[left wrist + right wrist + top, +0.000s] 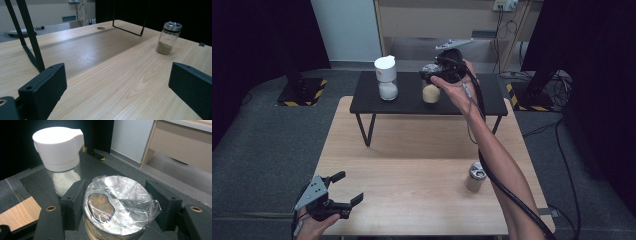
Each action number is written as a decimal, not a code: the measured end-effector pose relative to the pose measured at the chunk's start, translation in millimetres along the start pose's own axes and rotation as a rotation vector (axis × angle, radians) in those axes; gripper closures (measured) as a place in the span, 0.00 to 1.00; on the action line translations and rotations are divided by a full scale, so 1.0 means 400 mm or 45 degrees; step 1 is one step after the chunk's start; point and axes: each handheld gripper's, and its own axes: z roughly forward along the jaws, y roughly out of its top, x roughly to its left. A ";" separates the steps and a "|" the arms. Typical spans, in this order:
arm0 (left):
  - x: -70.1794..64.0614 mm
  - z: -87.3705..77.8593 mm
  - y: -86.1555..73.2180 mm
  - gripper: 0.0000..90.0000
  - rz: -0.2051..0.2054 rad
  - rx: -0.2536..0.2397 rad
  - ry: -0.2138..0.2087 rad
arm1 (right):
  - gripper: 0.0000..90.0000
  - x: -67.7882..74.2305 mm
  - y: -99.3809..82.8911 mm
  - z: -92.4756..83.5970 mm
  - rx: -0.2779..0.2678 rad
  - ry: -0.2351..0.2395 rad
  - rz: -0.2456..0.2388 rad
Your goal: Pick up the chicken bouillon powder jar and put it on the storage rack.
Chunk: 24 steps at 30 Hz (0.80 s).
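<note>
right gripper [435,75]: fingers clamped on foil-capped shaker [117,202], low over black shelf [407,102] beside white-capped jar [386,77], likely to set it down | left gripper [343,189]: fingers apart, idle over worktop [412,165]

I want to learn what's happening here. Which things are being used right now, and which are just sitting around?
Being used:
right gripper, shut on the foil-topped jar
black shelf under that jar

Just sitting around:
white-lidded jar on the shelf
metal-lidded jar on the wooden table
left gripper, open, holding nothing
</note>
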 end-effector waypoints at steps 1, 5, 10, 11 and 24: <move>0.000 0.000 0.000 0.00 0.000 0.000 0.000 | 0.40 0.000 -0.001 0.003 -0.001 -0.002 -0.001; 0.000 0.000 0.000 0.00 0.001 0.000 -0.002 | 0.40 0.002 -0.002 0.013 -0.002 -0.012 0.010; 0.001 0.000 0.000 0.00 0.002 0.001 -0.003 | 0.40 -0.001 -0.006 0.026 0.003 -0.013 0.015; 0.001 0.000 0.000 0.00 -0.001 -0.001 -0.003 | 0.40 -0.002 -0.007 0.029 0.004 -0.012 0.016; 0.001 -0.001 0.000 0.00 0.001 0.002 -0.005 | 0.40 -0.007 -0.020 0.049 0.019 -0.016 0.032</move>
